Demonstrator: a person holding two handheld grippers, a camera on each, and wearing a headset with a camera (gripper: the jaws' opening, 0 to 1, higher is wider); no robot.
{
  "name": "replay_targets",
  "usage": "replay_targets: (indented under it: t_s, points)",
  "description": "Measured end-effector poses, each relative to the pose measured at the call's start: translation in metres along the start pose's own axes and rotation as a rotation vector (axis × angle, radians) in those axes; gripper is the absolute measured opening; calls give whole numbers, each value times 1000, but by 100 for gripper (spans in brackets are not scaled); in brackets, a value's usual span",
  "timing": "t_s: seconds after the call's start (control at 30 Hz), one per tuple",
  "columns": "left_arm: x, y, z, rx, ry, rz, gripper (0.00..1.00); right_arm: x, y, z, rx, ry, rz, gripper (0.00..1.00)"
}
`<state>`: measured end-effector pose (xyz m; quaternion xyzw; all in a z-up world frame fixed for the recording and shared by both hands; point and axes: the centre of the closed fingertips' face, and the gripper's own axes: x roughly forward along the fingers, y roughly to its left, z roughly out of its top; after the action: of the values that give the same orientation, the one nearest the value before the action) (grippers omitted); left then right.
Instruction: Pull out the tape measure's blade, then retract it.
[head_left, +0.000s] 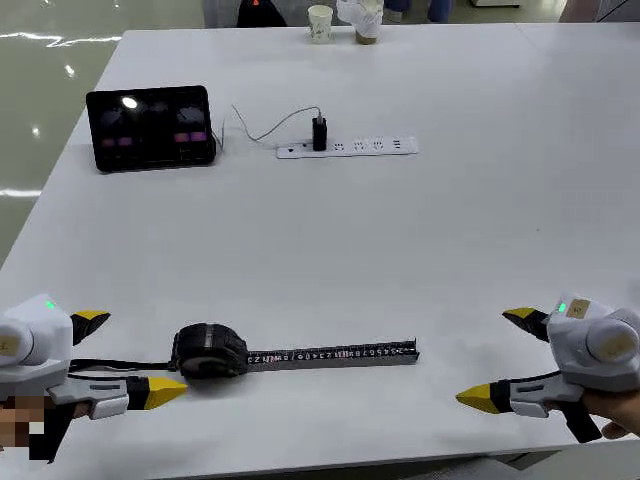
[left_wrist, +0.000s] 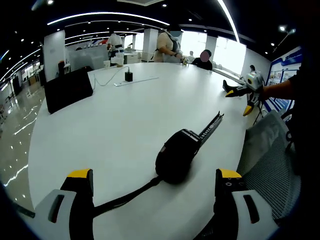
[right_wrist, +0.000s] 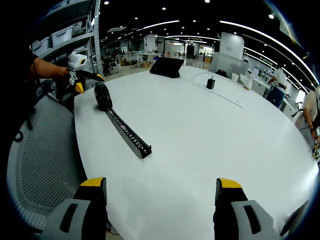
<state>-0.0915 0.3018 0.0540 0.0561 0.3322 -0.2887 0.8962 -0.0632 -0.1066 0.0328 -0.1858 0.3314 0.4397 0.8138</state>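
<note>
A black tape measure (head_left: 210, 350) lies on the white table (head_left: 400, 230) near the front edge, its blade (head_left: 335, 354) drawn out to the right and lying flat. My left gripper (head_left: 125, 355) stands open just left of the case, a black strap trailing between its jaws. In the left gripper view the case (left_wrist: 177, 152) sits ahead of the open gripper (left_wrist: 154, 185). My right gripper (head_left: 505, 355) is open at the front right, apart from the blade's end. In the right gripper view the blade (right_wrist: 127, 132) runs ahead and left of the open gripper (right_wrist: 159, 192), towards the case (right_wrist: 102, 95).
At the back left stands a dark tablet (head_left: 152, 127). A white power strip (head_left: 345, 147) with a black plug and a cable lies behind the middle. Paper cups (head_left: 320, 22) stand at the far edge. A mesh chair (right_wrist: 40, 165) is beside the table.
</note>
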Motion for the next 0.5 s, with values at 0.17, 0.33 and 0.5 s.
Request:
replay_targets:
  t_s: [0.17,0.33,0.5]
  points:
    - [-4,-2,-6,-9,-7,6,99,-7,-9,-8,27,-12,-38,99]
    - [-5,-1,-8,-30,-12,19,99,-16,-14,-10,66,-38,-50,99]
    - [-7,-6,-5,-14,-40,10,99,-23,-12,-16,77,-40,-56,99]
